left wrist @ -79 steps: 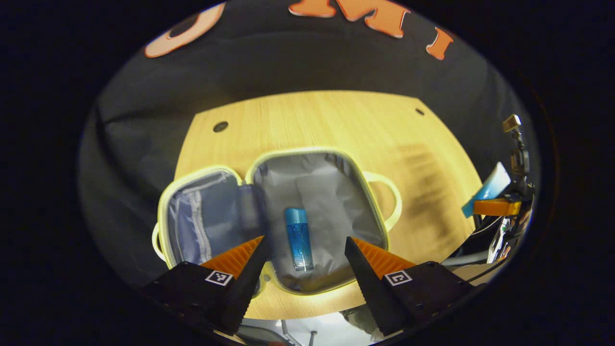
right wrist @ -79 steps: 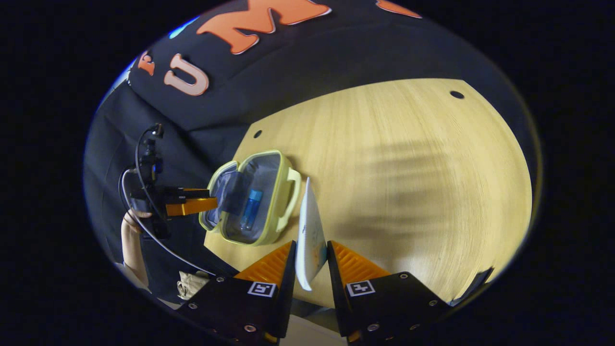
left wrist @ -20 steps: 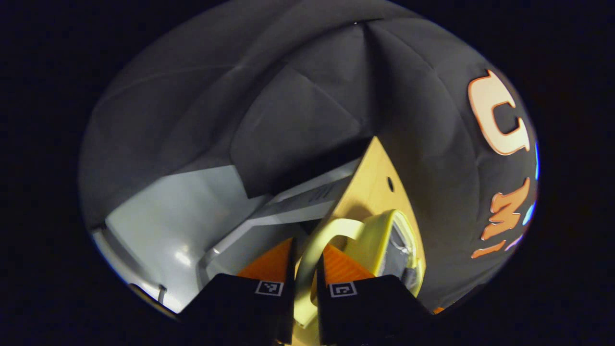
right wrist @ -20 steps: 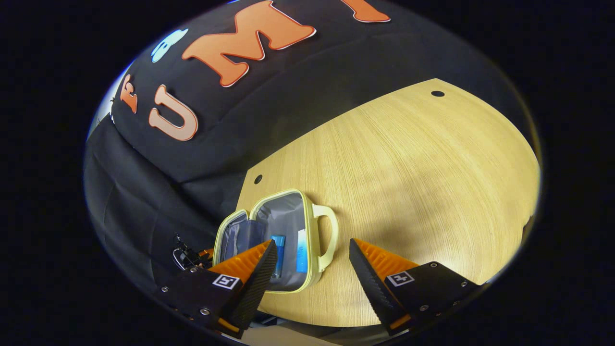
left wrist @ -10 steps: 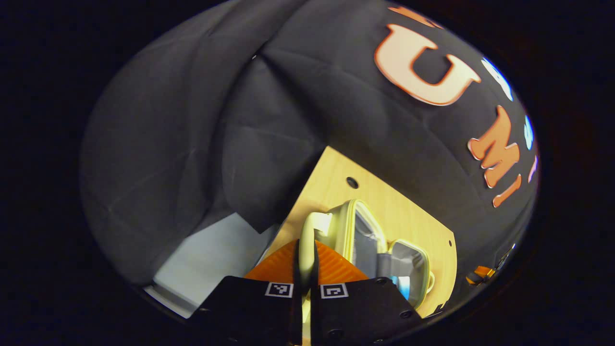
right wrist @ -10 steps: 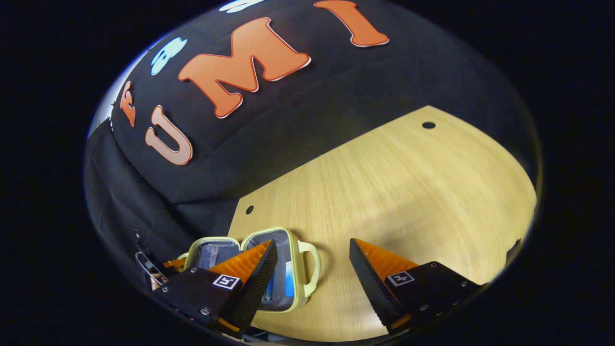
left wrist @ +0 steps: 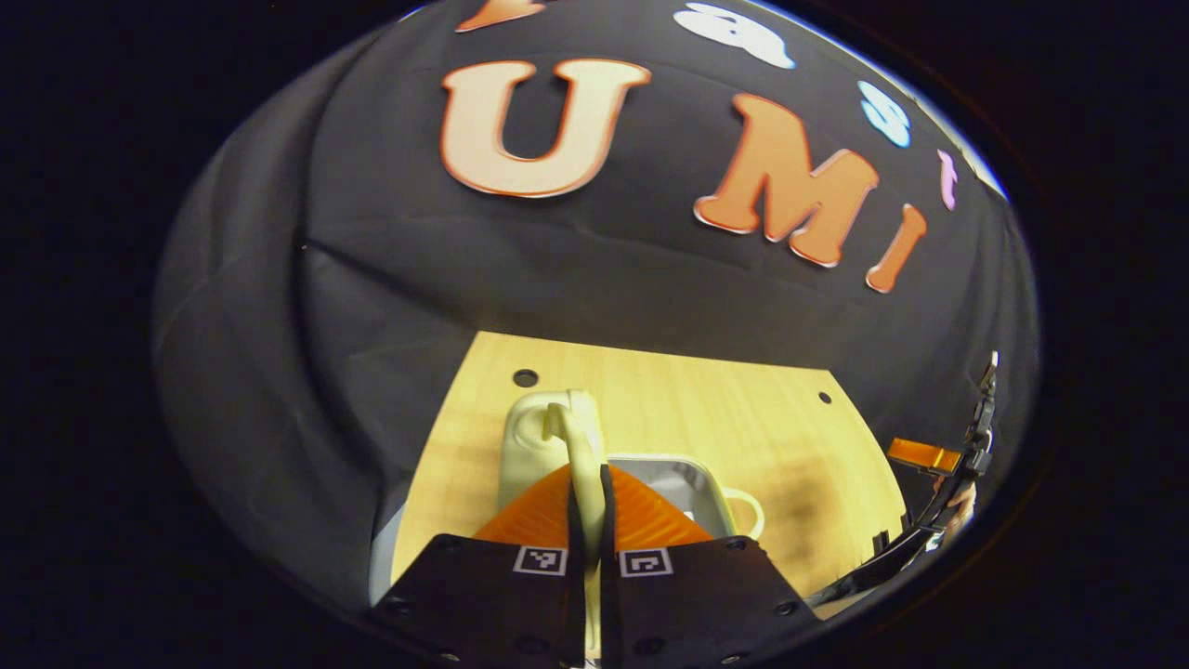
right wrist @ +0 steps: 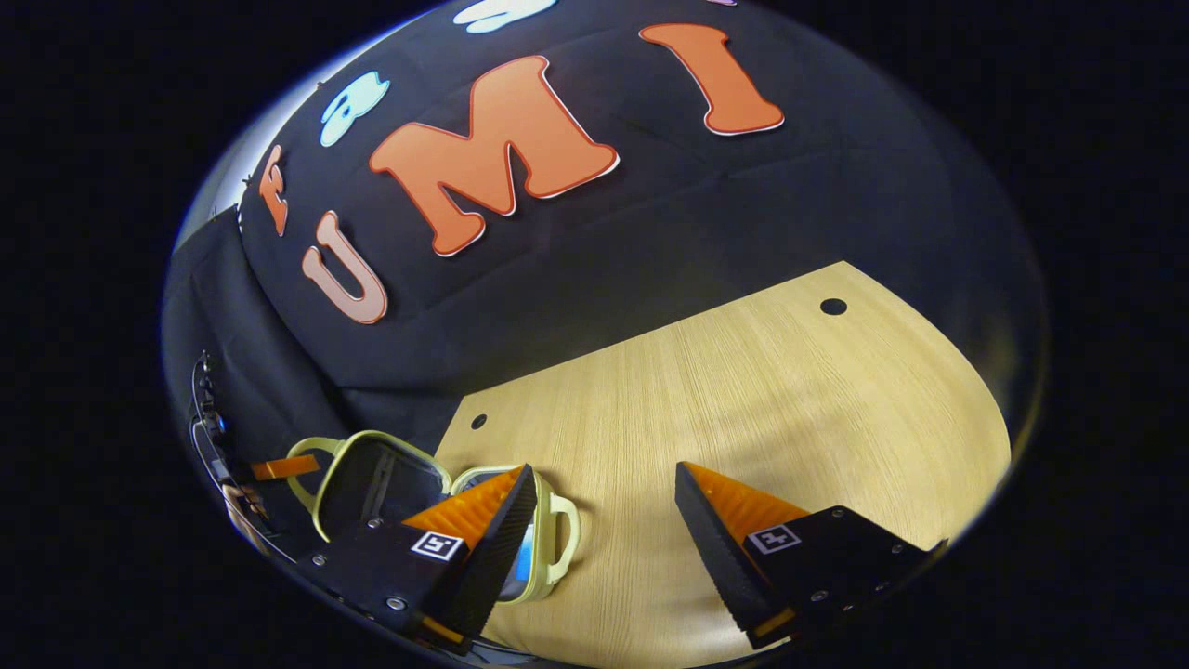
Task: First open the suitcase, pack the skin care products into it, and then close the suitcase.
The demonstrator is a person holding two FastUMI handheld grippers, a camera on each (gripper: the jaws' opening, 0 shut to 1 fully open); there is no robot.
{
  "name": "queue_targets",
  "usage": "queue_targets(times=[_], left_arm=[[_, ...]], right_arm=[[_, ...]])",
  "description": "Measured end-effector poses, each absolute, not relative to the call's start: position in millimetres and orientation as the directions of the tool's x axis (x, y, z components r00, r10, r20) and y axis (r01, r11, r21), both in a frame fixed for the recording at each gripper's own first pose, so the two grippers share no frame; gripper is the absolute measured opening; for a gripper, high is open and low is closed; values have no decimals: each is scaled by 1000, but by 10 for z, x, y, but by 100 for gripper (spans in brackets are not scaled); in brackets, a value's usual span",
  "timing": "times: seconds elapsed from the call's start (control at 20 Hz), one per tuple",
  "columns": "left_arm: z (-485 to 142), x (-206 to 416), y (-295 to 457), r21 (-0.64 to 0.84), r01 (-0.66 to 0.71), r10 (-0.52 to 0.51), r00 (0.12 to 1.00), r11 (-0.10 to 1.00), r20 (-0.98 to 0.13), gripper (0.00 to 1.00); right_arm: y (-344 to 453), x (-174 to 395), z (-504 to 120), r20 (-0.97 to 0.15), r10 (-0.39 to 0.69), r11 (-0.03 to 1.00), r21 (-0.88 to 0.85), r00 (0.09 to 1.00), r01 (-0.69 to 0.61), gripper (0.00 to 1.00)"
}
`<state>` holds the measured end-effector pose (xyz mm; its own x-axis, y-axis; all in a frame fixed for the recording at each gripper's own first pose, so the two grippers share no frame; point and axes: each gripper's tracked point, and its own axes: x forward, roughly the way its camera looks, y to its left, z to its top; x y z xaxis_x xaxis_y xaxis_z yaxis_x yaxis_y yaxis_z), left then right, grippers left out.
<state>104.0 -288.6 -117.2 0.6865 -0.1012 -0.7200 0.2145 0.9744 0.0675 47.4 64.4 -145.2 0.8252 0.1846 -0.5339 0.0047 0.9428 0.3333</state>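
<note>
Pale yellow plastic is showing between the orange fingers of the left gripper [left wrist: 587,516]: they are pressing together on the thin handle [left wrist: 583,446] of the suitcase lid [left wrist: 539,437], which is standing up from the wooden table [left wrist: 706,409] near its left edge. In the left gripper view the handle is running straight away from the camera, edge-on, and the lid's outer shell is facing the lens. Behind the fingers the base half of the suitcase [left wrist: 683,483] is lying flat with its grey lining upward and its own handle loop [left wrist: 748,511] pointing to the right; most of its inside is being covered by the fingers.

In the right gripper view the lid [right wrist: 372,478] is tilting up off the table, hinged to the base [right wrist: 548,534], the two halves lying side by side along the table's near-left corner. A strip of blue, a skin care product [right wrist: 526,553], is peeking out inside the base; the rest is hidden behind the finger. The right gripper [right wrist: 604,530] is hanging above the table with its fingers spread wide, holding nothing. The left gripper [right wrist: 283,465] is appearing small at the lid's far handle.
</note>
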Motion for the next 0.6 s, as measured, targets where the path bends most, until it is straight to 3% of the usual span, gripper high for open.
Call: queue_targets(times=[0.4,0.6], left_arm=[[-1872,1055,-4212,39,413,-218,557,910,-802,6],[-2486,848,-4705,-91,444,-295,417,891,-860,6]], right_arm=[[-5,340,-1510,-542,134,959,283,830,30,96],[-284,314,-1555,-551,115,956,286,826,57,96]])
